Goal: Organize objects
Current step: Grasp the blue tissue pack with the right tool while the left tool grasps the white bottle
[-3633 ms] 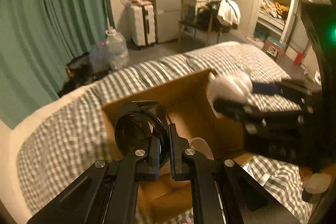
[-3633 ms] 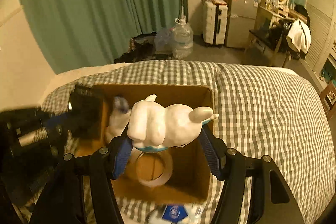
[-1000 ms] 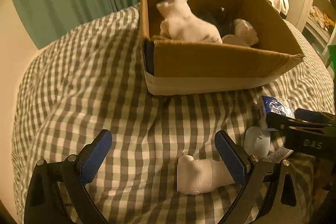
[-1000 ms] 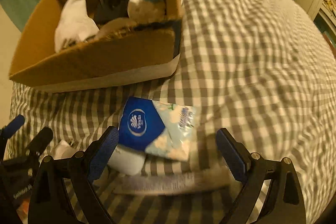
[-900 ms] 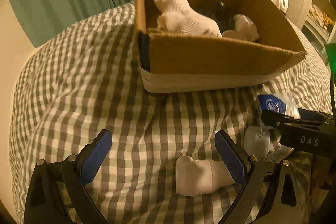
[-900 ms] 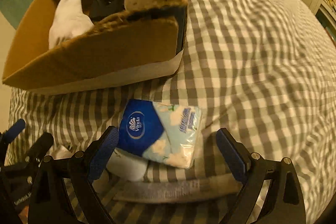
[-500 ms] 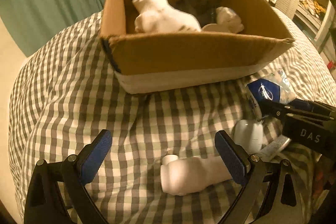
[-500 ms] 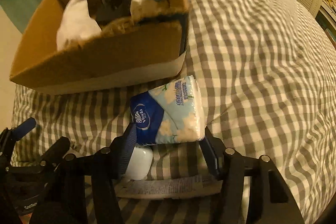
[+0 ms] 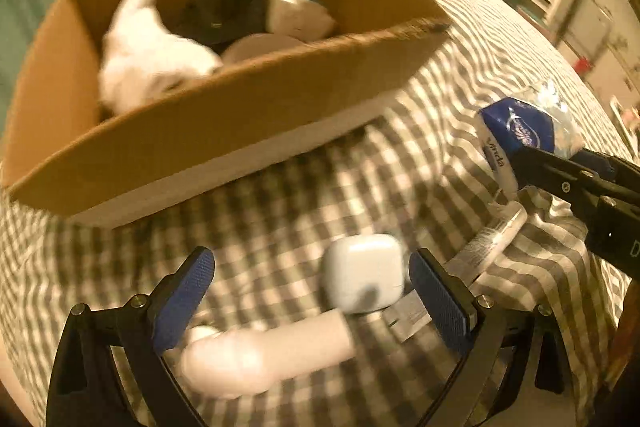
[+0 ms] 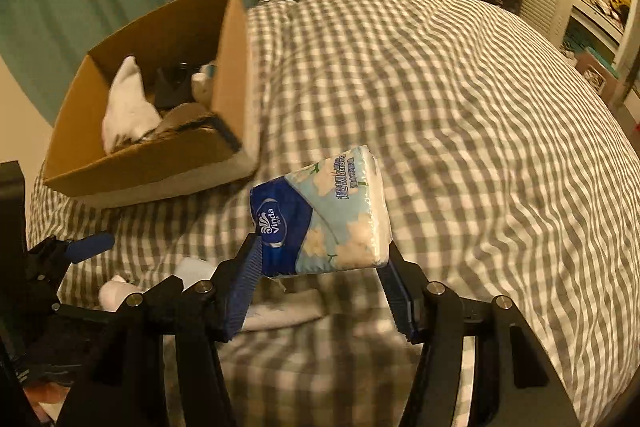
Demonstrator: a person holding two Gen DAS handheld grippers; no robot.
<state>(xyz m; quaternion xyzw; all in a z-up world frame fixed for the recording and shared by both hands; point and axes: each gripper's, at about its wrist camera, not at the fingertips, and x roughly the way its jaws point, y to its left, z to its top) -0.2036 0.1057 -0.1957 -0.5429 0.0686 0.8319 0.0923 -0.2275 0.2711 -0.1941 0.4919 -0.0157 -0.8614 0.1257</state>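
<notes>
My right gripper point(image 10: 320, 267) is shut on a blue and white tissue pack point(image 10: 326, 217) and holds it above the checked bed; the pack also shows in the left wrist view point(image 9: 524, 135). My left gripper point(image 9: 312, 291) is open low over the bed, its jaws on either side of a white earbud case point(image 9: 362, 279). A white bottle point(image 9: 260, 357) lies just in front of it. The cardboard box point(image 9: 224, 123) behind holds a white plush toy point(image 9: 148, 63), a black object point(image 9: 222, 13) and other items.
A flat wrapped strip point(image 9: 490, 239) lies on the bed to the right of the earbud case. The checked bed point(image 10: 460, 115) stretches wide to the right of the box. Curtains, a suitcase, shelves and a desk stand beyond the bed.
My right gripper has lifted the tissue pack off the bed. My left gripper has moved forward and right, so the earbud case now sits between its jaws.
</notes>
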